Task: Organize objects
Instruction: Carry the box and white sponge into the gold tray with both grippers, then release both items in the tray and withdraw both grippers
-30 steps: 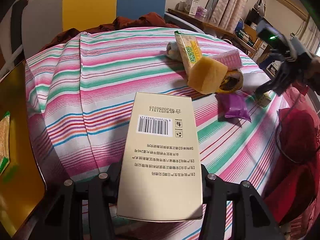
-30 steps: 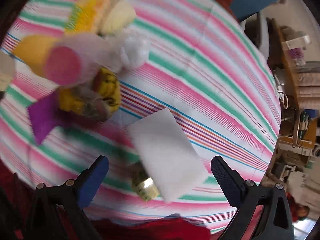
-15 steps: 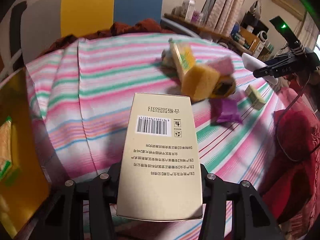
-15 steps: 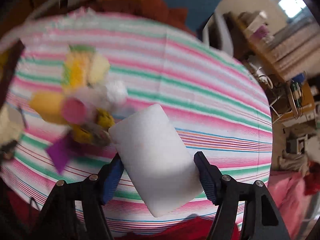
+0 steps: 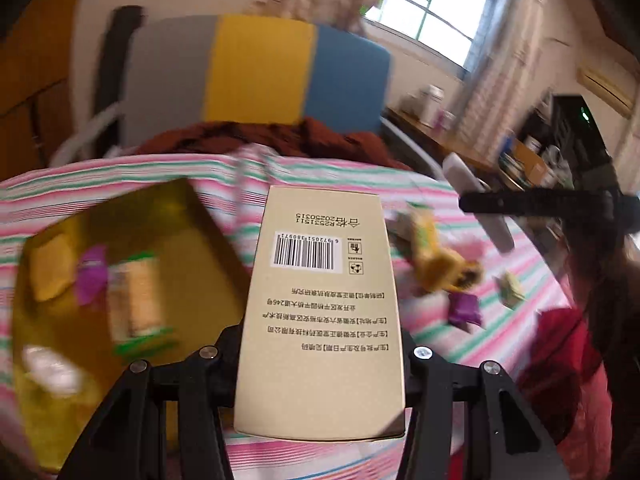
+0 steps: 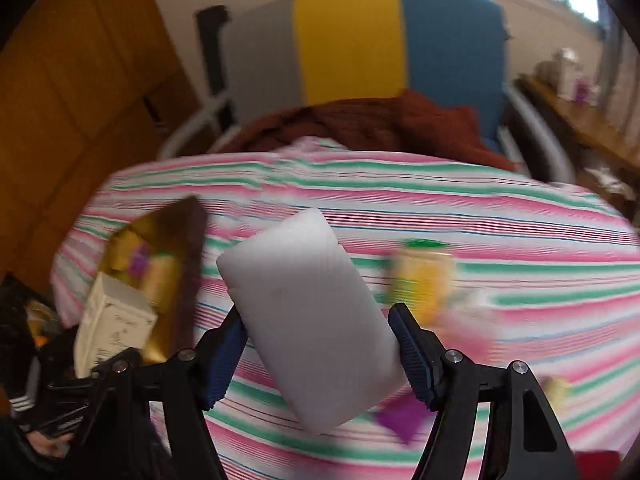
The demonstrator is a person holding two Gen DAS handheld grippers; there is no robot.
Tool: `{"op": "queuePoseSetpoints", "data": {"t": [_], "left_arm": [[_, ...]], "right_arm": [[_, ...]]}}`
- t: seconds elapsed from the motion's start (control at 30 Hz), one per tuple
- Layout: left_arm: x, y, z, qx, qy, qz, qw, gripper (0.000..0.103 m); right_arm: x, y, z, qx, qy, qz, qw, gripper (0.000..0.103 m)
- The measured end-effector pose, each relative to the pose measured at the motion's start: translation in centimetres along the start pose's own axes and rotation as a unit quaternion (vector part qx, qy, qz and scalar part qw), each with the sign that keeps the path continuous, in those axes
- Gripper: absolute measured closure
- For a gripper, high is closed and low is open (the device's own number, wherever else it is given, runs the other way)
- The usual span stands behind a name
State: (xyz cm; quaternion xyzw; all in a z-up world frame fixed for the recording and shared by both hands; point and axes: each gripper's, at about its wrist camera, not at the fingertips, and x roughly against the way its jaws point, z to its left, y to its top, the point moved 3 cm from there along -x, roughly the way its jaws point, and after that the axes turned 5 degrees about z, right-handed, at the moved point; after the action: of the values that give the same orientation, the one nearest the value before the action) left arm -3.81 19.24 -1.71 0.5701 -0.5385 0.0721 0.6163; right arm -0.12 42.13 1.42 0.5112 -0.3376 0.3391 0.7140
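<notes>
My left gripper (image 5: 320, 354) is shut on a tall beige box (image 5: 320, 304) with a barcode, held above the striped cloth. To its left lies a gold tray (image 5: 188, 232) with a yellow sponge (image 5: 48, 272), a purple packet (image 5: 92, 276) and a green-edged snack pack (image 5: 136, 300) in it. My right gripper (image 6: 318, 340) is shut on a white foam block (image 6: 308, 320), held in the air. In the left wrist view that gripper (image 5: 536, 202) hangs at the right with the white block (image 5: 460, 172). In the right wrist view the beige box (image 6: 112, 320) shows at the lower left.
Loose items remain on the striped cloth (image 5: 200, 168): a yellow sponge pile (image 5: 440, 268), a purple packet (image 5: 464, 308), a small yellowish pack (image 5: 512, 290). A brown blanket (image 6: 360, 124) and a grey, yellow and blue headboard (image 6: 360, 36) lie beyond. A red sleeve (image 5: 560, 360) is at the right.
Both grippers have swung left and tilted up; the gold tray has come into full view on the left. The right gripper closed on the white block and lifted it off the cloth.
</notes>
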Motion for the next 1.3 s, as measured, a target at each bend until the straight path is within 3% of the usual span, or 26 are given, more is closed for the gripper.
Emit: {"op": "queuePoseSetpoints", "data": {"t": [0.13, 0.3, 0.33, 0.37, 0.4, 0.6, 0.7, 1.13, 1.3], "left_arm": [[2.0, 0.7, 6.5, 0.055, 0.062, -0.025, 0.9963, 0.051], [3.3, 1.3, 13.7, 0.116, 0.125, -0.045, 0.9843, 0.047], [3.8, 1.3, 15.1, 0.13, 0.143, -0.054, 0.9796, 0.035], [4.1, 1.2, 16.1, 0.139, 0.158, -0.06, 0.9758, 0.019], [4.4, 1.2, 17.2, 0.145, 0.167, -0.062, 0.9732, 0.015], [5.5, -0.6, 19.3, 0.174, 0.174, -0.065, 0.967, 0.015], [6.0, -1.3, 17.9, 0.165, 0.186, -0.066, 0.9664, 0.015], [5.9, -3.1, 12.1, 0.118, 0.179, -0.047, 0.9756, 0.015], [5.6, -3.8, 10.4, 0.095, 0.174, -0.037, 0.9794, 0.015]], "right_arm": [[-3.4, 0.8, 6.8, 0.004, 0.081, 0.01, 0.997, 0.03], [-7.7, 0.2, 15.0, 0.023, 0.173, 0.044, 0.984, 0.014], [-8.5, -0.1, 15.9, 0.027, 0.18, 0.05, 0.982, 0.002], [-8.9, -0.4, 16.6, 0.029, 0.186, 0.055, 0.981, 0.0], [-9.5, -0.8, 17.5, 0.029, 0.19, 0.061, 0.98, 0.0], [-10.2, -2.4, 17.7, 0.028, 0.158, 0.07, 0.985, 0.0], [-9.4, -2.7, 17.3, 0.039, 0.109, 0.044, 0.992, 0.0], [-5.9, -4.5, 16.5, 0.072, 0.003, -0.034, 0.997, 0.0], [-4.9, -4.6, 15.3, 0.063, -0.018, -0.056, 0.996, 0.0]]}}
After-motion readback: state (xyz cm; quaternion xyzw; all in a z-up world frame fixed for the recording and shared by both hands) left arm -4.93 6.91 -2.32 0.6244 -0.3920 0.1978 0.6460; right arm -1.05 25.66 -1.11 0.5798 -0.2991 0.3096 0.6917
